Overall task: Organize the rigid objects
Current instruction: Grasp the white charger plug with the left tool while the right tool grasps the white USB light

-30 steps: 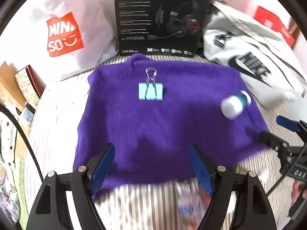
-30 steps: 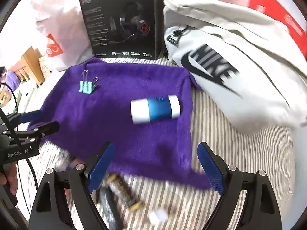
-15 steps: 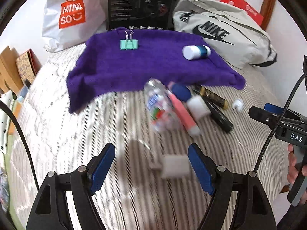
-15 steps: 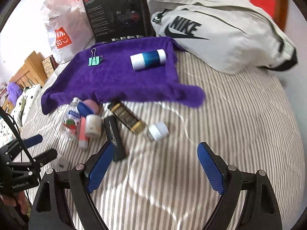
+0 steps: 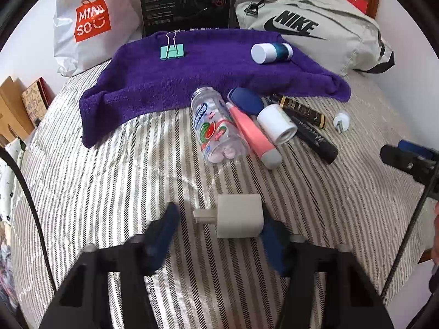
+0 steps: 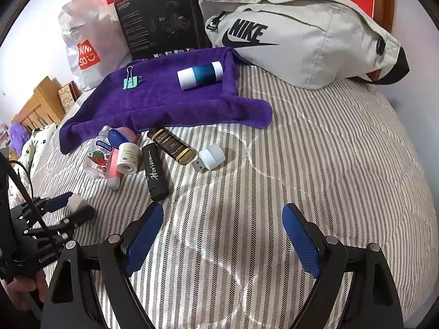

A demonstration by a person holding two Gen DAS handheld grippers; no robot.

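Purple terry towel (image 5: 192, 82) on the striped bed (image 5: 109, 192) looks like the sorting spot: mint binder clip (image 5: 172, 52) and blue-white cylinder (image 5: 271, 52) lie on it, the loose pile just below. Left gripper (image 5: 219, 226) fingers (image 5: 164, 227) straddle the white plug adapter (image 5: 239, 216); blurred, cannot tell if clamped. Right gripper (image 6: 222, 235) spread wide, empty.

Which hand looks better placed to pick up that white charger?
Left. Its gripper already straddles the white charger; the right gripper hangs open over bare striped bedding.
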